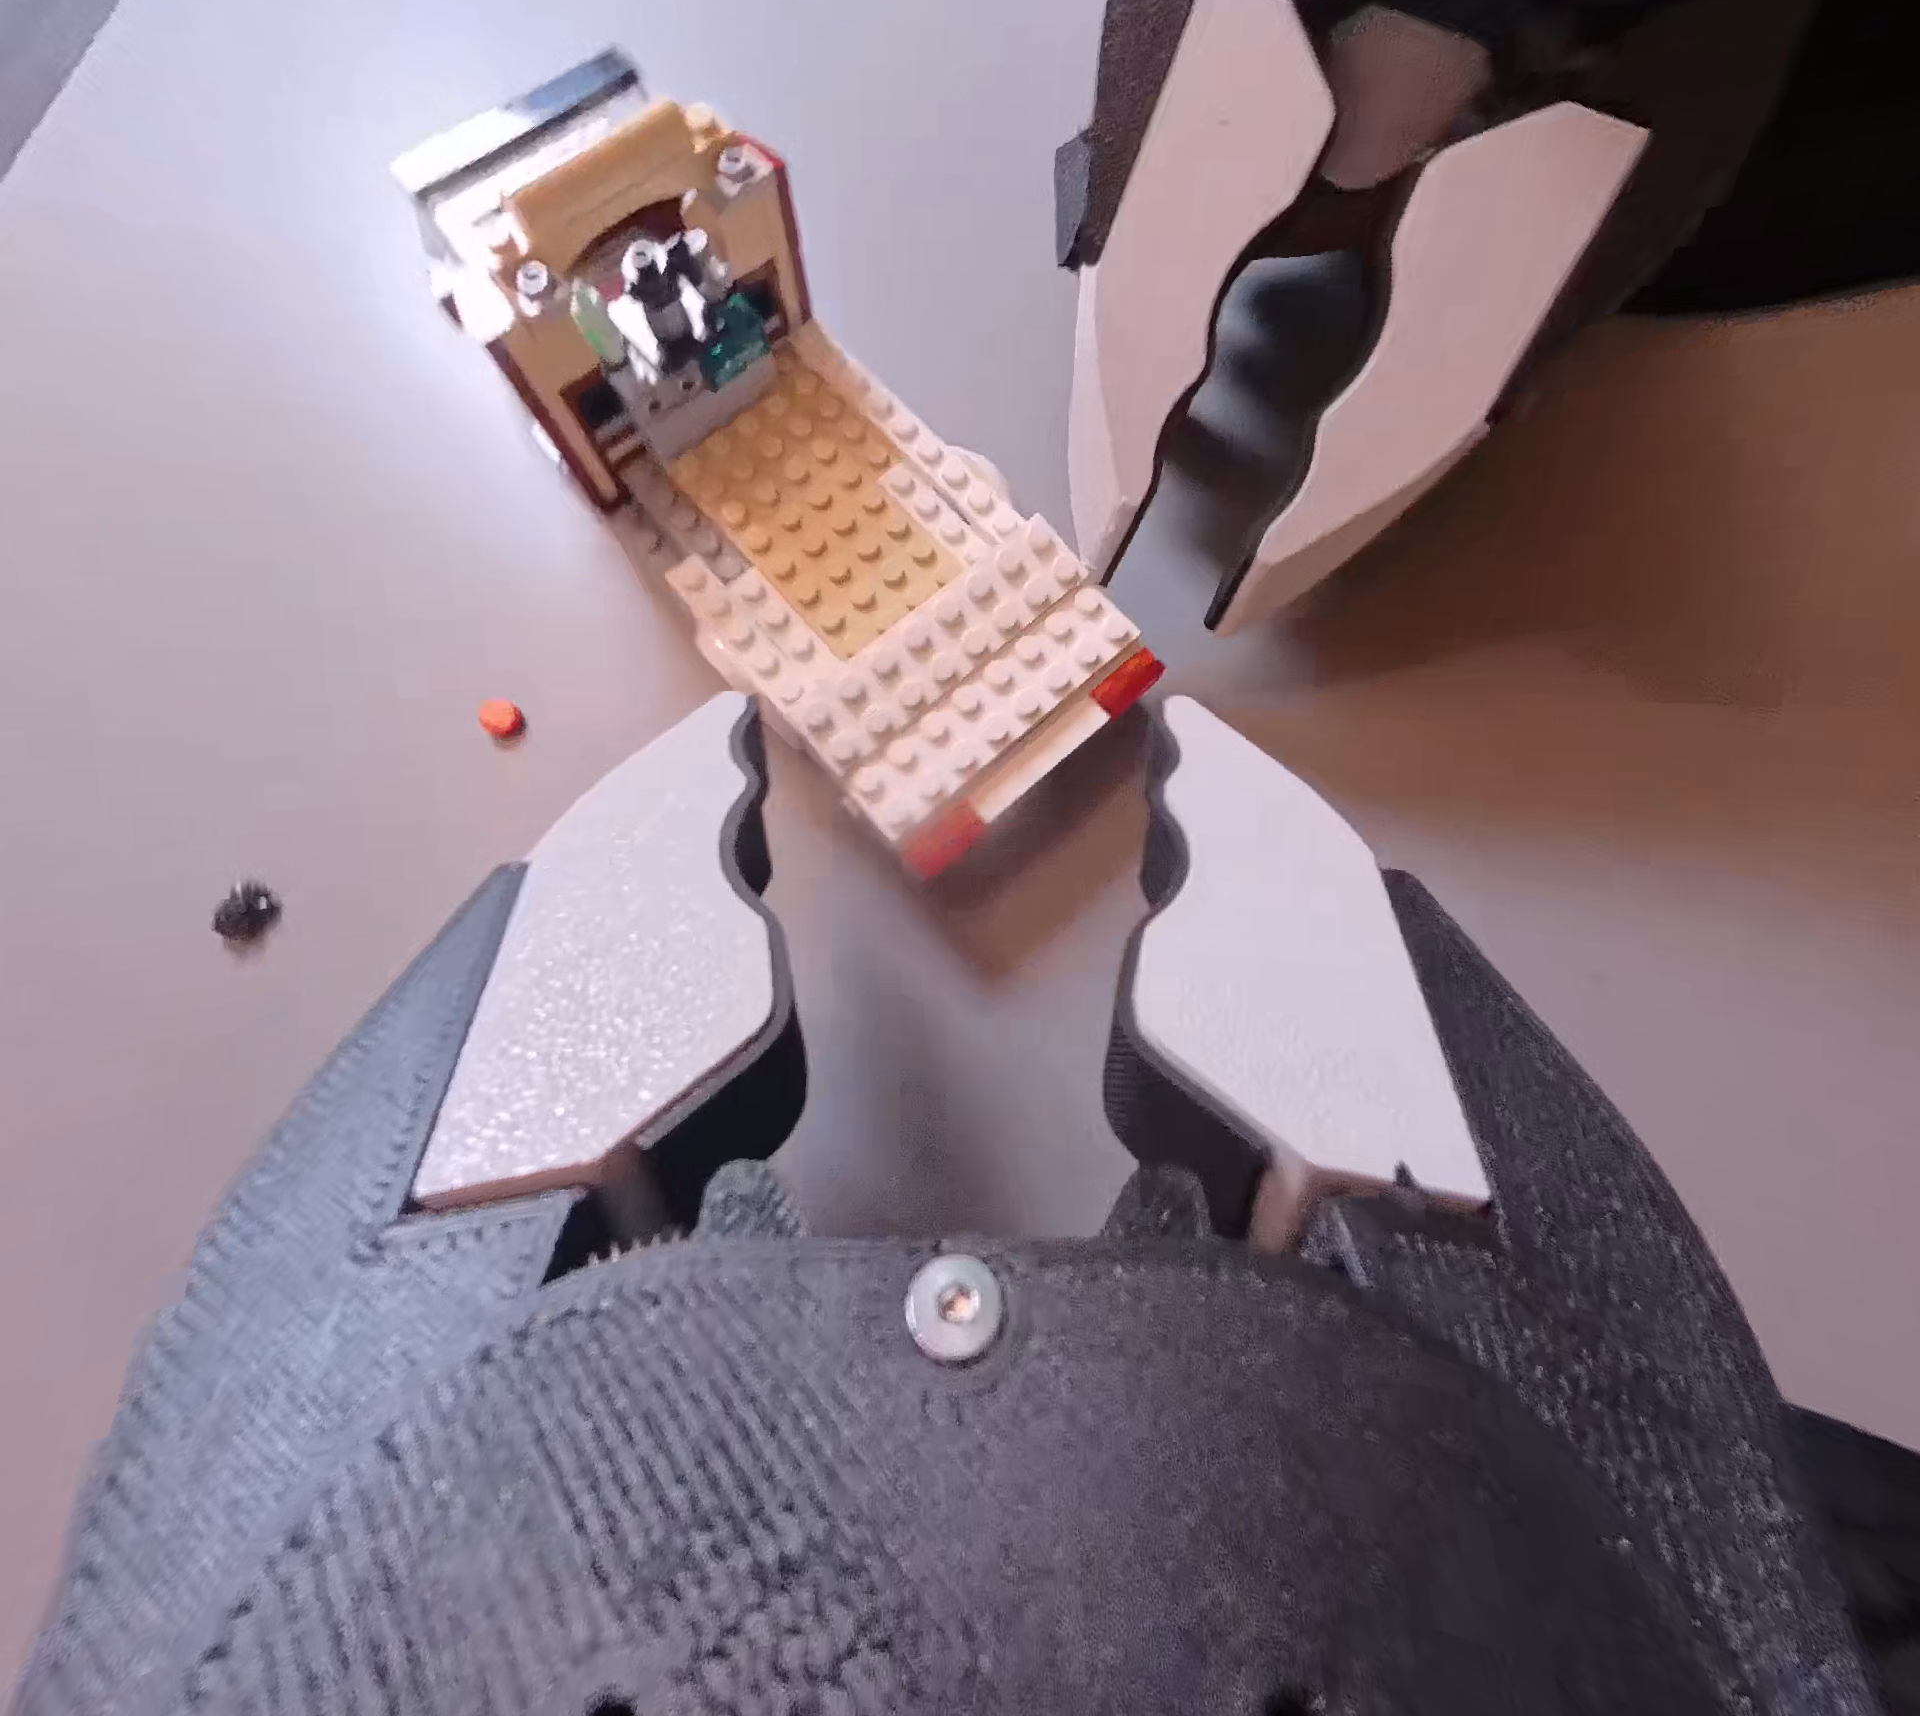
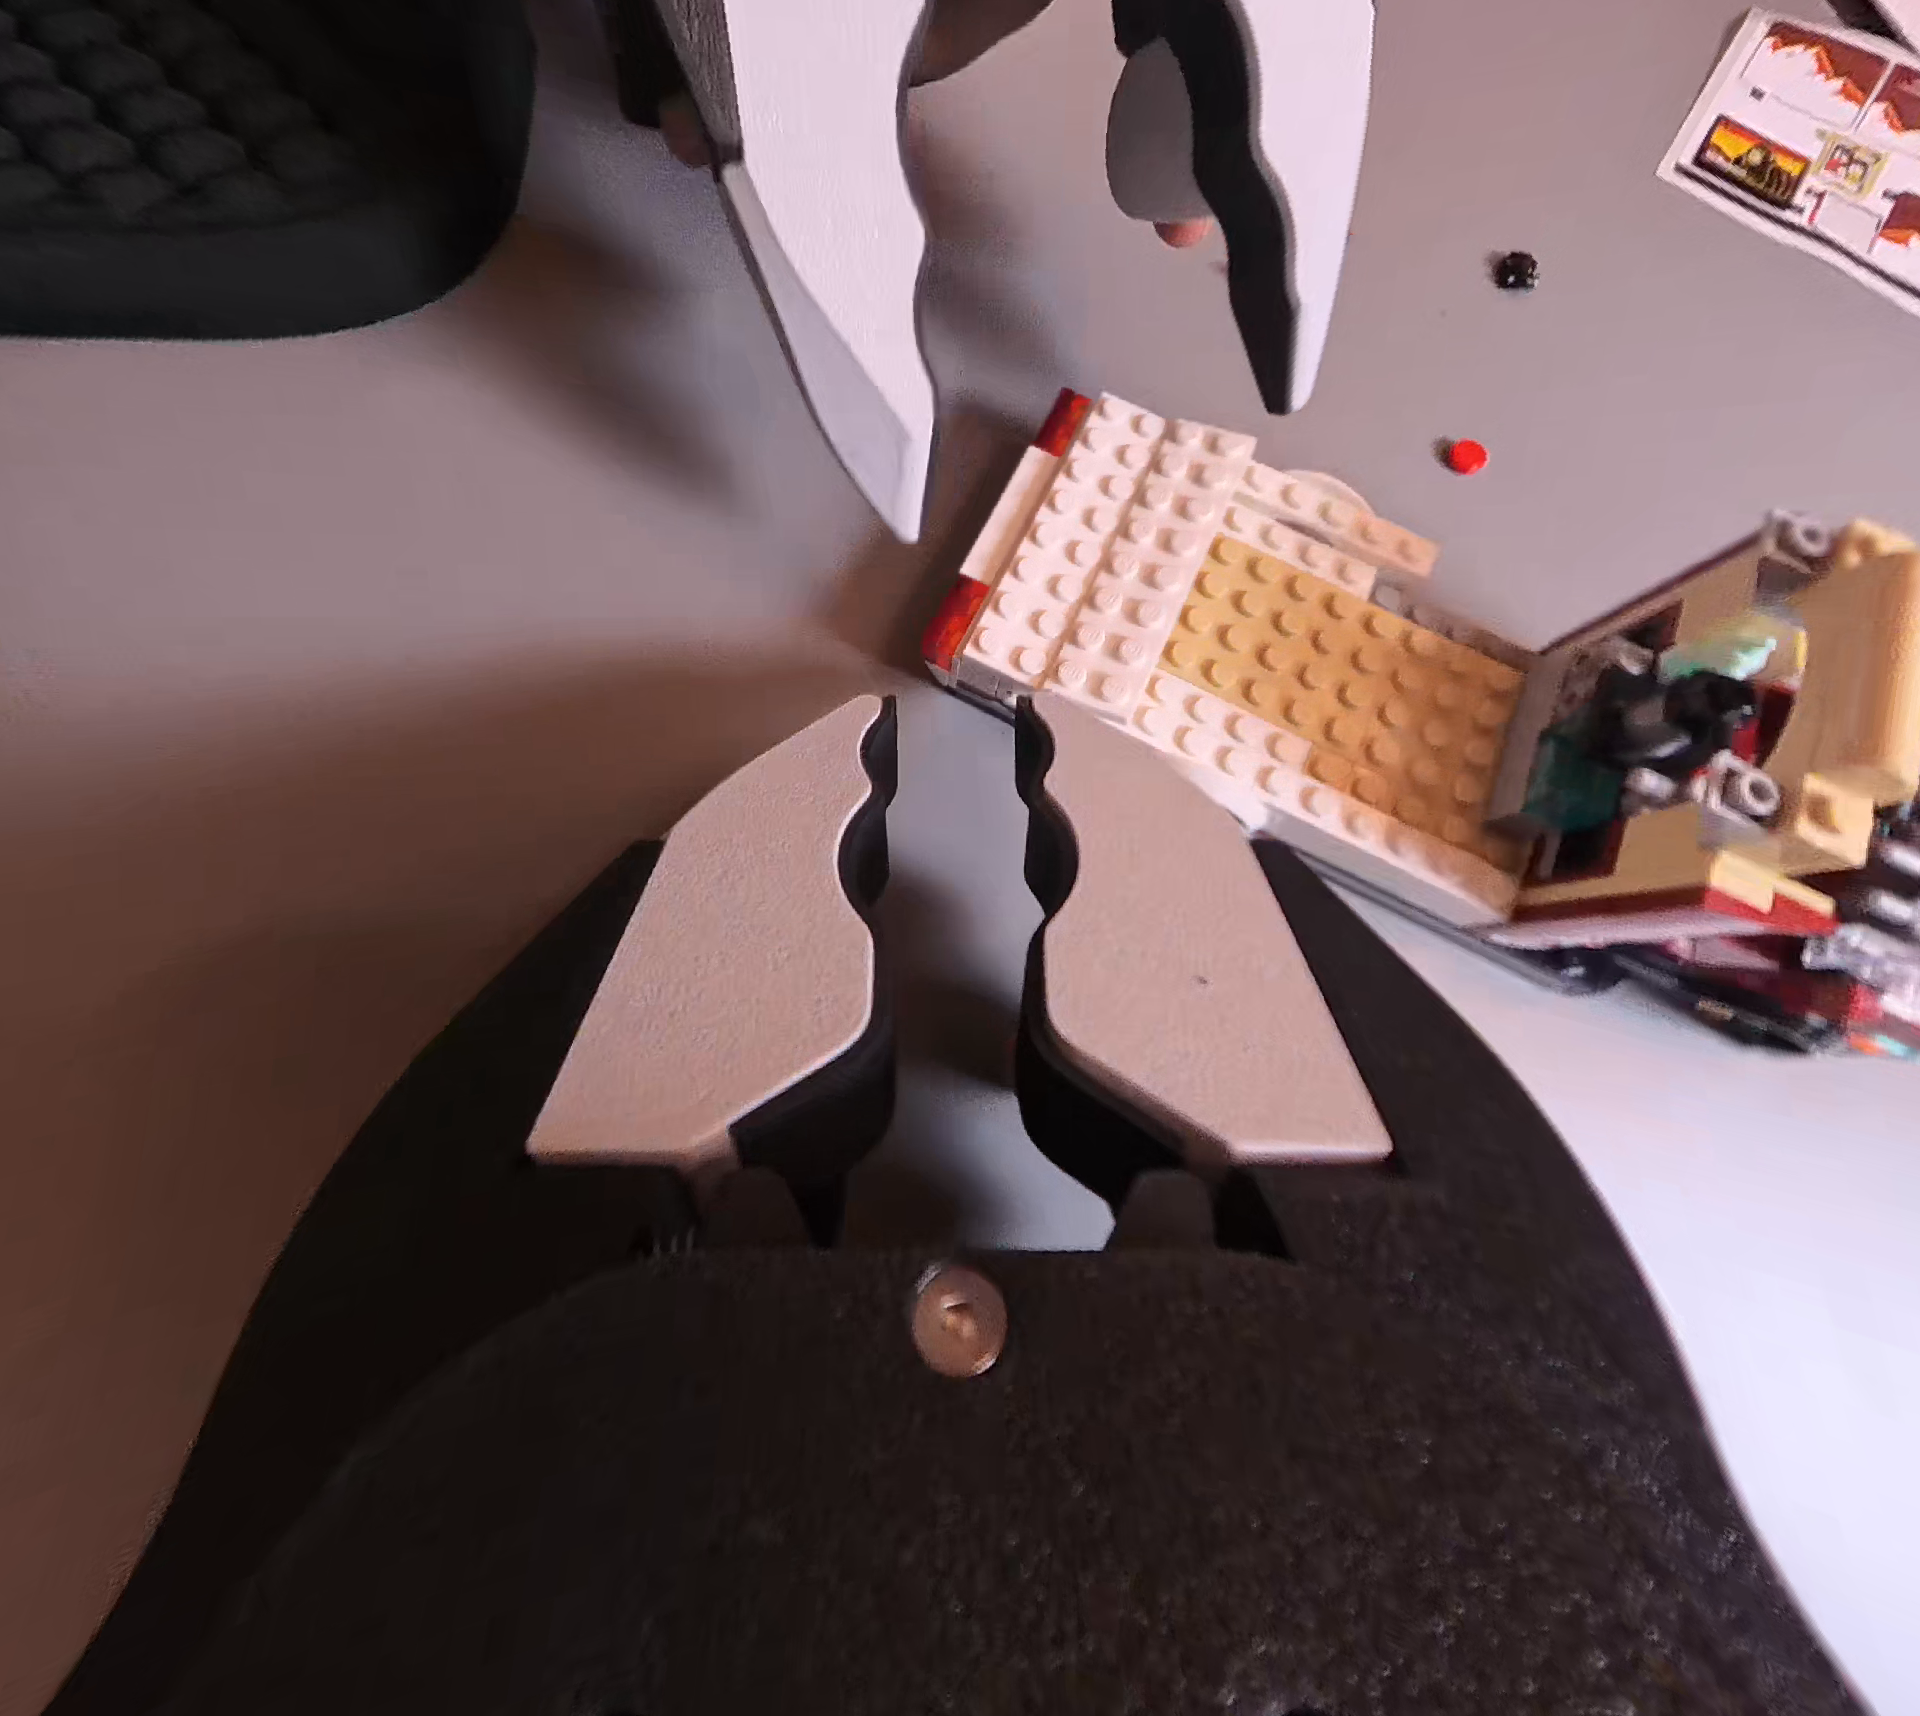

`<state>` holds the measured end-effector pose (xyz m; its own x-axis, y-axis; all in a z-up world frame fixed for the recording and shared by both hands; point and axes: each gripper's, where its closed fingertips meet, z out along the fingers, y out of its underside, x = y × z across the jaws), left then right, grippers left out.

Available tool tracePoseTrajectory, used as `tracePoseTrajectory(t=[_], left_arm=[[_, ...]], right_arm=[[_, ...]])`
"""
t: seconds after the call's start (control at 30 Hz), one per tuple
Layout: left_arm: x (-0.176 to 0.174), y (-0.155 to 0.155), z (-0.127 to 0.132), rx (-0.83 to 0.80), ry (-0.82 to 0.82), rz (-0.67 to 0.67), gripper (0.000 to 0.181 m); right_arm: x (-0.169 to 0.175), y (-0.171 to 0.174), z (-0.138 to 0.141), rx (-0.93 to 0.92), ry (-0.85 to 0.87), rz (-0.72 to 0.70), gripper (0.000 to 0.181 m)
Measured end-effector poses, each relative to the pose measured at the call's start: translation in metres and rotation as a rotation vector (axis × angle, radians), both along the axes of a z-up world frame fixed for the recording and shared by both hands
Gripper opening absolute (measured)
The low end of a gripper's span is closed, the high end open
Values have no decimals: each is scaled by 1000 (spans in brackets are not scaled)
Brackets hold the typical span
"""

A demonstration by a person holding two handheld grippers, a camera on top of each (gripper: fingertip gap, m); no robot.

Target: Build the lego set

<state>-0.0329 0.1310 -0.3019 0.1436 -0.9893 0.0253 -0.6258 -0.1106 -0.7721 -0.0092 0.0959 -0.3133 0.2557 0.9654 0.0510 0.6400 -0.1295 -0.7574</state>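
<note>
The half-built lego model [image 1: 831, 523], a long studded platform of white and tan plates, lies flat on my pale grey tabletop [image 1: 260, 471]. Its long axis runs from the end with two red corner bricks [image 1: 1127, 679], which sits nearest both my grippers, away to the tall tan and dark-red arched cabin [image 1: 644, 232] at the far end. Inside that cabin's open front stands a small grey and black figure [image 1: 665, 305] with green pieces beside it. The tan plates form an inner strip; white plates border it and cover the near end.

My left gripper [image 1: 956, 731] has its fingers spread wide on either side of the red-cornered end, not touching it as far as I can see. My right gripper [image 2: 951, 716] has its fingers parted by a narrow gap, holding nothing, its tips just beside the same end of the model.

A small round red stud [image 2: 1465, 454] and a tiny black piece [image 2: 1515, 271] lie loose on the tabletop, apart from the model. A printed sticker sheet [image 2: 1787, 149] lies farther off near the edge.
</note>
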Motion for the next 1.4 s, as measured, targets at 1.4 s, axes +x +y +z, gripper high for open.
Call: tracePoseTrajectory(t=[1.4], left_arm=[[-26, 50, -14, -9, 10, 238, 79]], right_arm=[[15, 27, 8, 52, 77, -64, 26]])
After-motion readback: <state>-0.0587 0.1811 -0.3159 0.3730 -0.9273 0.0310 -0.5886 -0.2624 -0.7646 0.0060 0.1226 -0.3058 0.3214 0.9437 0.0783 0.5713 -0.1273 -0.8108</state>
